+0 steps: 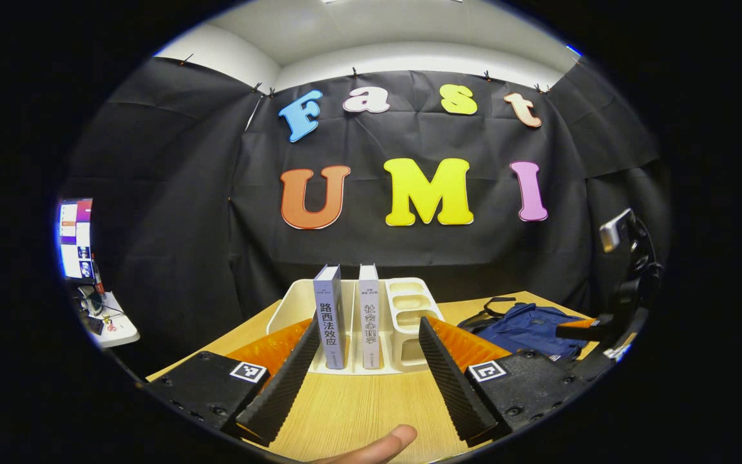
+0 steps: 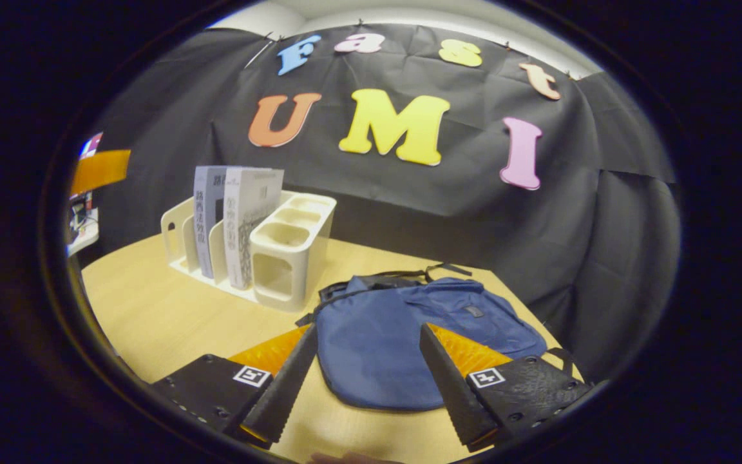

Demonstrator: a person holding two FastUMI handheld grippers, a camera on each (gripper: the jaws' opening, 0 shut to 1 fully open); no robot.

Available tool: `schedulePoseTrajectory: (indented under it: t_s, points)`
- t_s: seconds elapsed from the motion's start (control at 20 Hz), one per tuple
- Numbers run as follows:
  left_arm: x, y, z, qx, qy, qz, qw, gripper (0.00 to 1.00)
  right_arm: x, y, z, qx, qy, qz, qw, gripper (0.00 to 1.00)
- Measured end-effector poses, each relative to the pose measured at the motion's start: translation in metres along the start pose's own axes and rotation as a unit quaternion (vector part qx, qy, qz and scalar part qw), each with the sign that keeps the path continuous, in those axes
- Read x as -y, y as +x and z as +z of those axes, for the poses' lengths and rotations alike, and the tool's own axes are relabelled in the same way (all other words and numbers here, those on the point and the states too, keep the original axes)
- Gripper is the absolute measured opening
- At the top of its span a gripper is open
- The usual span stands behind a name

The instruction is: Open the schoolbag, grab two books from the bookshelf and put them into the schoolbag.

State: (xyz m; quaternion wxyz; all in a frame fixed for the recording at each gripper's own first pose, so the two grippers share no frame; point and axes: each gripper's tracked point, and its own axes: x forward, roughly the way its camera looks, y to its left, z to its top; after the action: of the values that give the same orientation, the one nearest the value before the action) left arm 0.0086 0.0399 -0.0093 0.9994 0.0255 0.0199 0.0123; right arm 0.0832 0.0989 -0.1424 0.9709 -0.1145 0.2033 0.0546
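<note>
Left tool (image 1: pixel 367 351): ridged wedge fingers held spread, nothing pinched, aimed at the books at 12 o'clock.
Right tool (image 2: pixel 364 367): spread likewise, hung over the schoolbag.
Schoolbag (image 2: pixel 409 335): soft blue fabric, laid flat on the wood-grain desk (image 2: pixel 152 316).
Books (image 1: pixel 348 316): two, stood upright in the slotted cream plastic bookshelf (image 2: pixel 287 251).

**Two low views over one surface**

The left gripper view looks level across the surface (image 1: pixel 345 406), facing the bookshelf (image 1: pixel 409 303) head-on and near. The right gripper view looks down on the schoolbag (image 2: pixel 397 341), close. Both share bookshelf, schoolbag and back wall.
</note>
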Motion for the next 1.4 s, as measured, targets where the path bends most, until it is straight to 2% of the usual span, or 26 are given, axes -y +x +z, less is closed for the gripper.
schedulePoseTrajectory:
  t_s: [0.05, 0.15, 0.3, 0.45, 0.55, 0.6, 0.65, 0.7, 0.75, 0.85, 0.9, 1.05, 1.15, 1.2, 1.25, 1.3, 1.4]
  points:
    - [-0.002, 0.0, -0.001, -0.003, -0.001, 0.003, 1.0, 0.98, -0.007, 0.009, -0.006, -0.012, -0.009, 0.005, 1.0, 0.95]
    - [-0.003, 0.001, -0.005, -0.01, 0.0, 0.003, 1.0, 0.98, -0.021, 0.024, -0.019, -0.041, -0.018, 0.014, 0.999, 0.98]
    - [-0.005, 0.005, -0.008, -0.013, 0.006, 0.006, 1.0, 0.98, -0.032, 0.041, -0.027, -0.064, -0.048, 0.011, 0.997, 0.95]
    - [-0.002, 0.007, -0.012, -0.019, 0.009, 0.002, 1.0, 0.98, -0.035, 0.062, -0.042, -0.09, -0.09, -0.008, 0.992, 0.95]
    - [0.003, 0.008, -0.013, -0.022, 0.014, -0.004, 1.0, 0.98, -0.036, 0.074, -0.053, -0.113, -0.11, -0.019, 0.987, 0.98]
    - [0.006, 0.009, -0.014, -0.022, 0.016, -0.007, 1.0, 0.98, -0.036, 0.079, -0.055, -0.119, -0.117, -0.024, 0.986, 0.94]
    - [0.009, 0.008, -0.015, -0.024, 0.017, -0.01, 1.0, 0.98, -0.034, 0.084, -0.058, -0.126, -0.123, -0.032, 0.984, 0.98]
    - [0.012, 0.01, -0.015, -0.025, 0.019, -0.013, 0.999, 0.94, -0.031, 0.087, -0.057, -0.127, -0.126, -0.043, 0.983, 0.98]
    - [0.013, 0.01, -0.017, -0.026, 0.021, -0.016, 0.999, 0.98, -0.029, 0.089, -0.054, -0.124, -0.126, -0.05, 0.983, 0.95]
    - [0.013, 0.008, -0.017, -0.026, 0.023, -0.017, 0.999, 0.98, -0.026, 0.094, -0.052, -0.129, -0.124, -0.06, 0.982, 0.93]
    - [0.015, 0.008, -0.018, -0.027, 0.021, -0.019, 0.999, 0.98, -0.025, 0.096, -0.054, -0.133, -0.125, -0.062, 0.981, 0.87]
    - [0.014, 0.01, -0.018, -0.028, 0.018, -0.019, 0.999, 0.98, -0.03, 0.097, -0.055, -0.139, -0.118, -0.058, 0.982, 0.8]
    - [0.014, 0.009, -0.018, -0.029, 0.015, -0.019, 0.999, 0.98, -0.032, 0.095, -0.052, -0.137, -0.113, -0.055, 0.983, 0.59]
    - [0.013, 0.01, -0.018, -0.03, 0.014, -0.018, 0.999, 0.98, -0.031, 0.093, -0.05, -0.137, -0.112, -0.055, 0.983, 0.53]
    - [0.012, 0.009, -0.019, -0.03, 0.013, -0.018, 0.999, 0.98, -0.031, 0.093, -0.049, -0.138, -0.107, -0.053, 0.983, 0.53]
    - [0.012, 0.01, -0.018, -0.031, 0.012, -0.017, 0.999, 0.98, -0.032, 0.089, -0.046, -0.138, -0.097, -0.049, 0.984, 0.44]
    - [0.009, 0.01, -0.018, -0.032, 0.011, -0.014, 0.999, 0.98, -0.028, 0.088, -0.04, -0.133, -0.091, -0.044, 0.986, 0.41]
